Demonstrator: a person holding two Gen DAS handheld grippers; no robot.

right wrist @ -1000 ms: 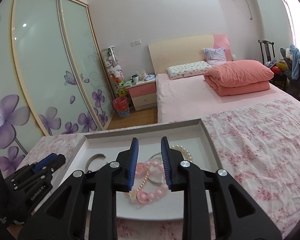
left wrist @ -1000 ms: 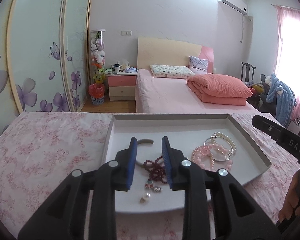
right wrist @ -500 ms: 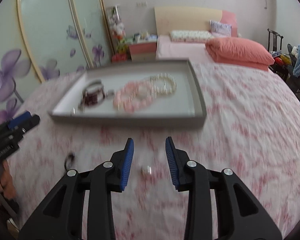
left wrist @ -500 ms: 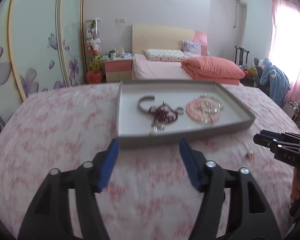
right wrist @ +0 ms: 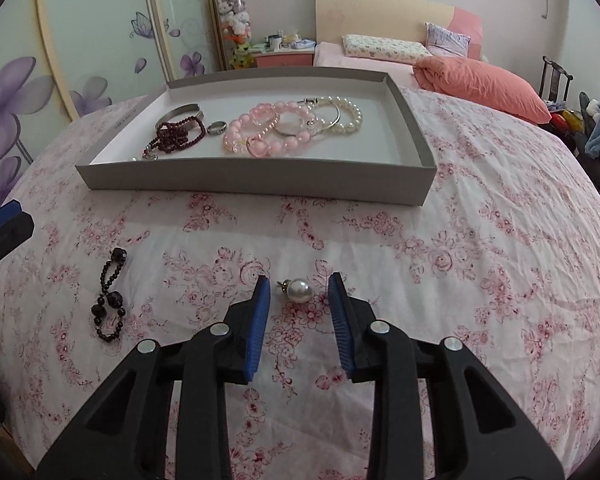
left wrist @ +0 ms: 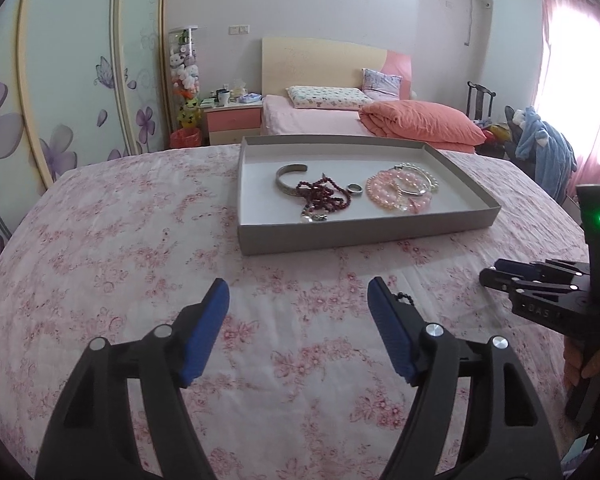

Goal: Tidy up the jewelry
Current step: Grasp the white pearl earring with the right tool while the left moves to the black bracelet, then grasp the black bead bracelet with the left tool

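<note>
A grey tray (right wrist: pixel 256 178) (left wrist: pixel 364 236) on the floral cloth holds a silver cuff (left wrist: pixel 286 176), dark red beads (left wrist: pixel 324 198), a ring (left wrist: pixel 355 188), pink bead bracelets (right wrist: pixel 266 130) and a pearl bracelet (right wrist: pixel 346 114). A pearl earring (right wrist: pixel 298 290) lies on the cloth between the tips of my open right gripper (right wrist: pixel 299 292). A black bead piece (right wrist: pixel 110 300) lies to its left, partly hidden behind a fingertip in the left wrist view (left wrist: pixel 404 298). My left gripper (left wrist: pixel 298 300) is open wide and empty above the cloth.
The table's cloth (left wrist: pixel 120 240) spreads in front of the tray. My right gripper also shows in the left wrist view (left wrist: pixel 540 284) at the right edge. A bed (left wrist: pixel 340 120), a nightstand (left wrist: pixel 232 122) and a wardrobe (left wrist: pixel 60 80) stand behind.
Both grippers have pulled back from the tray toward the near cloth. The left gripper has opened wide. The right gripper has opened and come down around the pearl earring.
</note>
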